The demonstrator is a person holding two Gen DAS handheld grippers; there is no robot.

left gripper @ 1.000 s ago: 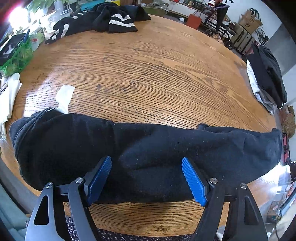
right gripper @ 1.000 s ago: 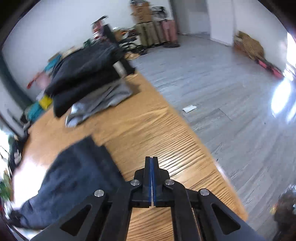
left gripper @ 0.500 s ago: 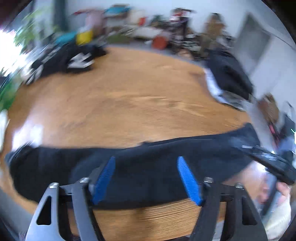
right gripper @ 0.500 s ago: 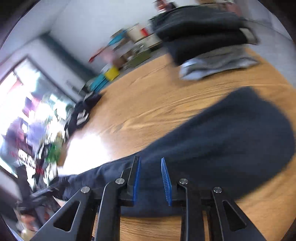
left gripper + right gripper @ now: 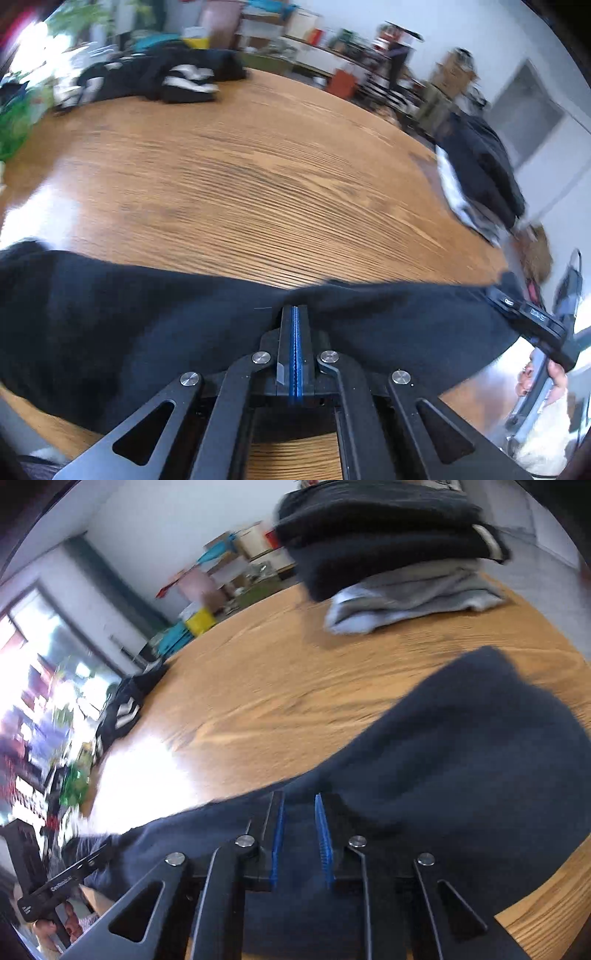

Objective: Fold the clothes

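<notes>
My left gripper (image 5: 295,314) has its blue pads pressed tight together, and they pinch a fold of the black garment (image 5: 129,325) right at the tips. My right gripper (image 5: 301,812) has its jaws a small way apart. They have just been closing, and dark cloth fills the gap between the pads (image 5: 277,834), but I cannot tell if the pads squeeze it.

The garment lies in a long band across the near edge of the round wooden table (image 5: 258,177), spreading out to both sides of my left gripper. Far to its right I see my other tool's black body (image 5: 535,325) at the end of the cloth.

Past my right gripper, across bare wood, sits a stack of folded clothes (image 5: 399,554), dark ones on top of grey. Far off to the left of my left gripper lies a messy pile of black clothes with white stripes (image 5: 177,74).
</notes>
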